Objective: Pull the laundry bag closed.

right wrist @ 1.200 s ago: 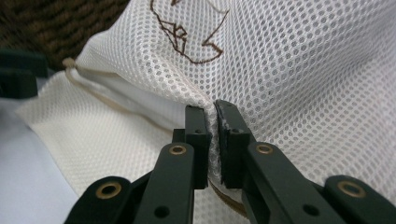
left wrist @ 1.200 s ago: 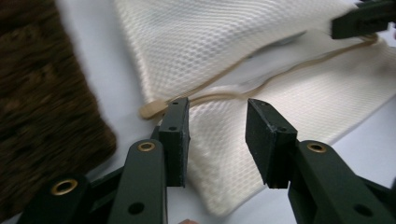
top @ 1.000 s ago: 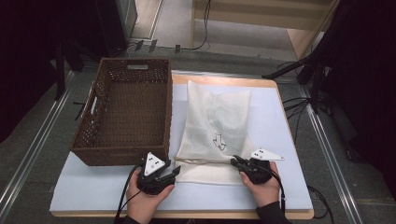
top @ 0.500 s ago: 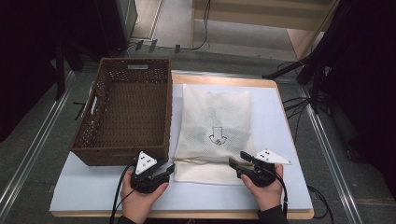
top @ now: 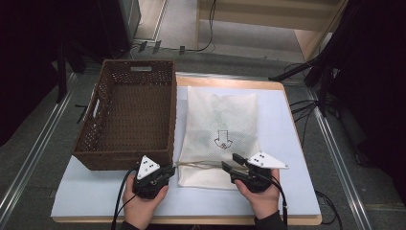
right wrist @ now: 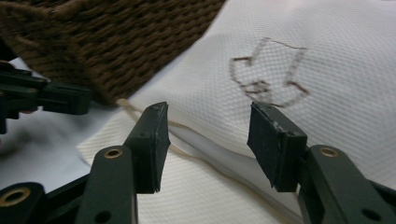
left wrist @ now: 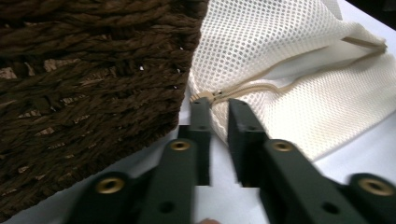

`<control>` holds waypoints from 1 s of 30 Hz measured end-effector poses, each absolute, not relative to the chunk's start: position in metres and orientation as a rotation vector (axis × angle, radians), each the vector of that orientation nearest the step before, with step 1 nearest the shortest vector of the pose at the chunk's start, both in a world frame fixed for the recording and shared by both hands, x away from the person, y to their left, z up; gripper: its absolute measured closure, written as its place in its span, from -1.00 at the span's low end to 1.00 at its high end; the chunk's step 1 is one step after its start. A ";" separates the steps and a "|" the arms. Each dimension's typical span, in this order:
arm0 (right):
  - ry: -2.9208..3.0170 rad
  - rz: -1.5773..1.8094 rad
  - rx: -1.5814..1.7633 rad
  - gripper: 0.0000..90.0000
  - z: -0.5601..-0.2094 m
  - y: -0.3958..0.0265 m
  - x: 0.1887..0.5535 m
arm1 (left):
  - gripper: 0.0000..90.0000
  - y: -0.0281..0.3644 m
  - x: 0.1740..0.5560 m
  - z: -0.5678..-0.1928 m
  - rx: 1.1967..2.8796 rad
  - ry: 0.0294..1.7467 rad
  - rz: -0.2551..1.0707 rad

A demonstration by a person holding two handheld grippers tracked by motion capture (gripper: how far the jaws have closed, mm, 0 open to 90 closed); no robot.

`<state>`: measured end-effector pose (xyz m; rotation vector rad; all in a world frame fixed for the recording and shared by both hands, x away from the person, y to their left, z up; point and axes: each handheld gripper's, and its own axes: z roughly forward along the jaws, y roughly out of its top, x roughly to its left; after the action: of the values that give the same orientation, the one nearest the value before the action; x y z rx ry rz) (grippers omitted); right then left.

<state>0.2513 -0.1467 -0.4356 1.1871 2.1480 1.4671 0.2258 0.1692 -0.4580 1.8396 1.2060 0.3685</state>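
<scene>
A white mesh bag [top: 220, 120] with a printed arrow [top: 222, 140] lies flat on the table, its zipper along the near edge. My left gripper [top: 173, 167] points right at the bag's near left corner. In the left gripper view its jaws [left wrist: 215, 105] are shut, with the mesh edge between the tips, right beside the zipper pull [left wrist: 205, 95]. My right gripper [top: 231, 163] hovers over the zipper farther right. Its jaws [right wrist: 208, 130] stand open and have just been closing; the bag [right wrist: 327, 70] lies below them, unpinched.
A dark wicker basket [top: 119, 160] stands to the left of the bag, its near corner close to my left gripper; it looks empty. The pale mat [top: 95, 196] covers the table. Cables and dark stands line the floor to the right.
The bag, puffed up a second ago, now lies flat. My right gripper has opened and risen a little. My left jaws have closed at the bag's corner.
</scene>
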 end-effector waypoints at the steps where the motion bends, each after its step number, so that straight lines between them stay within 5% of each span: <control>1: 2.166 1.469 1.165 0.10 -0.436 -0.141 0.252 | 0.97 0.169 0.226 -0.458 1.841 1.207 0.359; 8: 2.251 1.508 1.117 0.23 -0.452 -0.100 0.264 | 1.00 0.170 0.227 -0.461 1.854 1.207 0.346; 16: 2.358 1.376 1.032 -0.03 -0.472 -0.066 0.276 | 1.00 0.172 0.225 -0.463 1.847 1.219 0.342; 21: 2.419 1.281 0.974 -0.01 -0.480 -0.052 0.277 | 1.00 0.173 0.223 -0.464 1.846 1.220 0.343; 24: 2.449 1.181 0.944 0.20 -0.483 -0.044 0.278 | 1.00 0.172 0.222 -0.465 1.842 1.219 0.336; 27: 2.456 1.200 0.934 0.80 -0.483 -0.045 0.277 | 1.00 0.170 0.221 -0.466 1.852 1.218 0.336; 30: 2.475 1.223 0.940 0.93 -0.482 -0.046 0.275 | 1.00 0.169 0.222 -0.466 1.850 1.226 0.338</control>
<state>0.2750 -0.0464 -0.4824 0.9395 2.4750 1.2226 0.2224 0.1691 -0.4661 1.8505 1.2262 0.3384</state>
